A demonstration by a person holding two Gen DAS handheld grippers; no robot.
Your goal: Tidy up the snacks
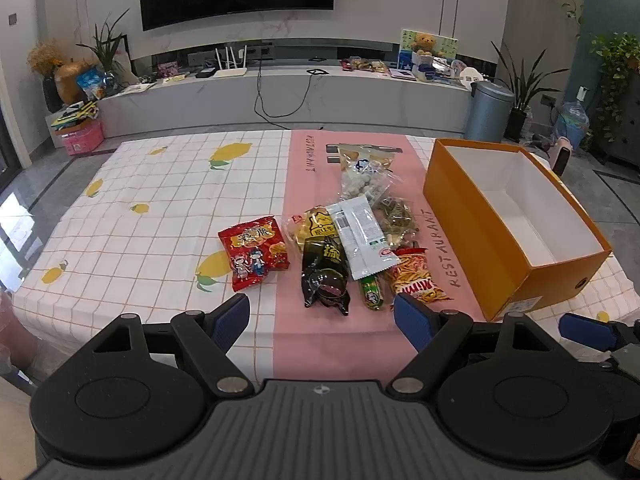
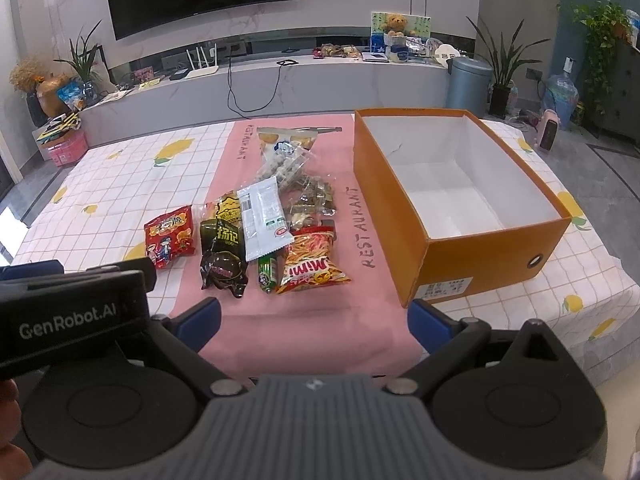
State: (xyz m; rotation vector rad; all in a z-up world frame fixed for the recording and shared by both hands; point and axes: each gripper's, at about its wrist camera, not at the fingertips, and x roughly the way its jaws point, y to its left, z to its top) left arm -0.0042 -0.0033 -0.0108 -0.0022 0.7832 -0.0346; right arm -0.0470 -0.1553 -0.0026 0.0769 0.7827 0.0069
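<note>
Lying in a loose pile on the pink strip of the table (image 1: 160, 184), the snacks wait just left of the empty orange box (image 2: 472, 256). Nearest the tools are the black packet (image 1: 325, 276), the slim green stick (image 1: 372, 296) and the orange Mimi bag (image 2: 314, 266), all with their long axes running near to far; the red packet (image 1: 254, 258) sits apart on the left. Both tools are released, jaws spread wide and holding nothing: the left tool (image 1: 322, 320) hangs just short of the black packet, the right tool (image 2: 314, 322) faces the Mimi bag, with the box to its right. By my judgement the right one is better placed to carry things into the box.
</note>
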